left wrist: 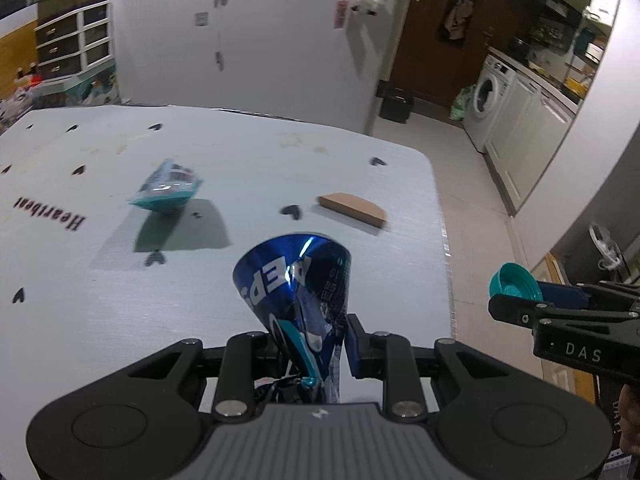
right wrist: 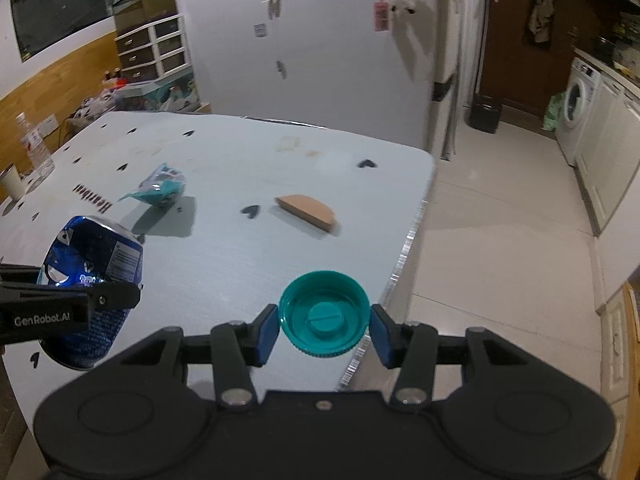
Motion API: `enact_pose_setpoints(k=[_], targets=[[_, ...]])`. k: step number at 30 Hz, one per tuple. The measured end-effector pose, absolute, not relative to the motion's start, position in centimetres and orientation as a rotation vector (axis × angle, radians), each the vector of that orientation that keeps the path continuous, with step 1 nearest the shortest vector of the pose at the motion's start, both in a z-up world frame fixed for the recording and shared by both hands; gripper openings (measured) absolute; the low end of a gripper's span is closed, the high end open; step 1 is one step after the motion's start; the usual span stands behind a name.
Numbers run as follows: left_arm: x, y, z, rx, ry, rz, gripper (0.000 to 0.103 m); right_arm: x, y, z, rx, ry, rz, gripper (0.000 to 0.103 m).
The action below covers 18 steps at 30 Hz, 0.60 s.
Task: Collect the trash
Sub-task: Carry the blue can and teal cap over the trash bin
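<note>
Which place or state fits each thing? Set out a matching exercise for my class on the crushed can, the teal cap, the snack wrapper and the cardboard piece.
Things:
1. crushed blue can
2. teal cap
3. snack wrapper
4. cardboard piece

Places or states:
A. lies flat on the table, nearest its right edge
B. clamped in the right gripper
C. lies on the table, casting a dark shadow
D. clamped in the left gripper

Pairs: 1-D, 2-B, 3-C, 4-A

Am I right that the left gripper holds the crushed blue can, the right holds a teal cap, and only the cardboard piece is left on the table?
Not quite: beside the cardboard piece, a teal wrapper also lies on the table, as the right wrist view shows. The rest is correct.
</note>
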<state>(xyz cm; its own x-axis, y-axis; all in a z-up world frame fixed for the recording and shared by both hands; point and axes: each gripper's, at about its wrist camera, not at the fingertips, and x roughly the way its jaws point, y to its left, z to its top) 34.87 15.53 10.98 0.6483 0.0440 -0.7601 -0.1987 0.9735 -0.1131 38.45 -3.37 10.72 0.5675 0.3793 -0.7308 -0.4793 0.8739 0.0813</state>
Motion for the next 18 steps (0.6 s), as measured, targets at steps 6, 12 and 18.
enact_pose_setpoints(k=[6,12,18], targets=[[35.5,10.8,10.9,-0.167,0.868,0.097,0.028,38.4,-8.5,10.4,-0.112,0.829,0.459,0.049],[36.6,5.1,10.1,-0.147,0.894,0.04,0.028,38.5,-14.5,9.6,-0.091,0.849,0.407,0.049],[38.1,-0.8,8.5,-0.116,0.933,-0.031,0.028,38.5,-20.4,8.2,-0.063,0.881,0.352,0.049]])
